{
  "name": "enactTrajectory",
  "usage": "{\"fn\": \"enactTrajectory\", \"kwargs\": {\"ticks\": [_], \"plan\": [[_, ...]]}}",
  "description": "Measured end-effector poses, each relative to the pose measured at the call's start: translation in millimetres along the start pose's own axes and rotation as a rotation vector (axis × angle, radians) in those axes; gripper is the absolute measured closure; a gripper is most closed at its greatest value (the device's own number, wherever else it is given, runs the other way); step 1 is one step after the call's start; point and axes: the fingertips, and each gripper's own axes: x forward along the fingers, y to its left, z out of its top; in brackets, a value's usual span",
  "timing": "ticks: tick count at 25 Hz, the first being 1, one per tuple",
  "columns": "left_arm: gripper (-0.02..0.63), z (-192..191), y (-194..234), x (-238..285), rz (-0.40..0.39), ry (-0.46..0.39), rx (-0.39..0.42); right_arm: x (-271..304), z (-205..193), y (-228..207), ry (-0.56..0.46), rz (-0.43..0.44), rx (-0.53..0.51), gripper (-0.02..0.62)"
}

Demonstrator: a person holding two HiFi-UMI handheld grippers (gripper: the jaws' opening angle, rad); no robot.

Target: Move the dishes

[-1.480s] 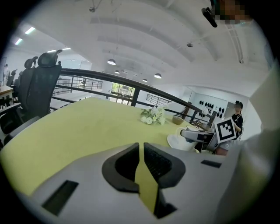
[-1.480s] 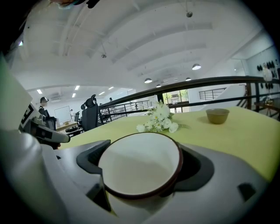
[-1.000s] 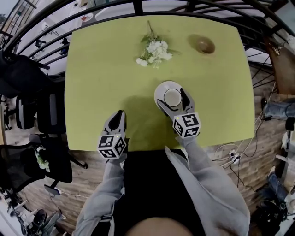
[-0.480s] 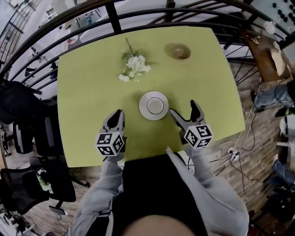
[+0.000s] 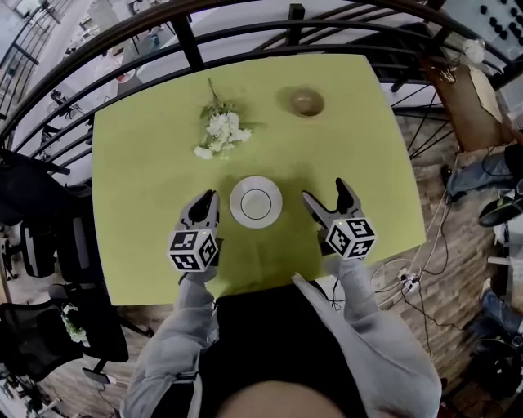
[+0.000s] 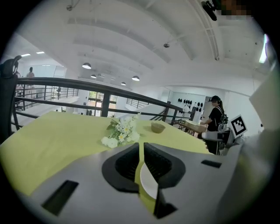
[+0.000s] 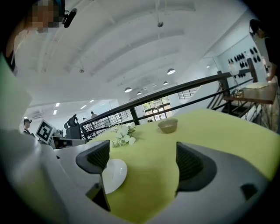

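Presently the white saucer (image 5: 256, 202) lies flat on the yellow-green desk (image 5: 139, 180), near its front edge and between the two grippers, touched by neither.

Left gripper (image 5: 208, 198): its fingers (image 6: 124, 164) are drawn together, with only a thin slit between them, and they grip nothing. The saucer lies just beside this gripper, on its right. In the left gripper view, a sliver of the saucer's rim shows through the lower part of the slit, on the desk beyond the fingers.

Right gripper (image 5: 324, 190): its fingers (image 7: 94, 157) are spread wide, and only bare desk shows between them. The saucer lies to this gripper's left, outside the gap. In the right gripper view, the saucer is partly covered by the left finger. In the head view, the saucer is clear of that finger.

Other items: a bunch of white flowers (image 5: 216, 135) lies on the desk beyond the saucer. A small brown bowl (image 5: 306, 102) stands upright near the far edge, well apart from both grippers. A black railing (image 5: 245, 20) runs behind the desk.
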Motion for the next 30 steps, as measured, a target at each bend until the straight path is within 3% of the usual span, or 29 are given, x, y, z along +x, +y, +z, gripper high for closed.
{"fn": "enactTrajectory", "kwargs": {"ticks": [6,13,19,25,30], "plan": [[0.56,27,-18,54,-0.038,-0.018,0.039,47,34,-44,0.01,0.032,-0.013,0.124],[0.56,65,-36,115,-0.096,-0.06,0.098,116,71,-107,-0.003,0.001,0.014,0.133],[0.56,78,-17,130,-0.035,-0.081,0.096,170,93,-152,-0.001,-0.07,0.12,0.141],[0.56,84,-4,136,0.008,-0.099,0.089,225,96,-167,0.051,-0.077,0.078,0.17],[0.56,76,1,138,0.019,-0.085,0.082,248,75,-174,0.112,-0.071,0.111,0.182]]}}
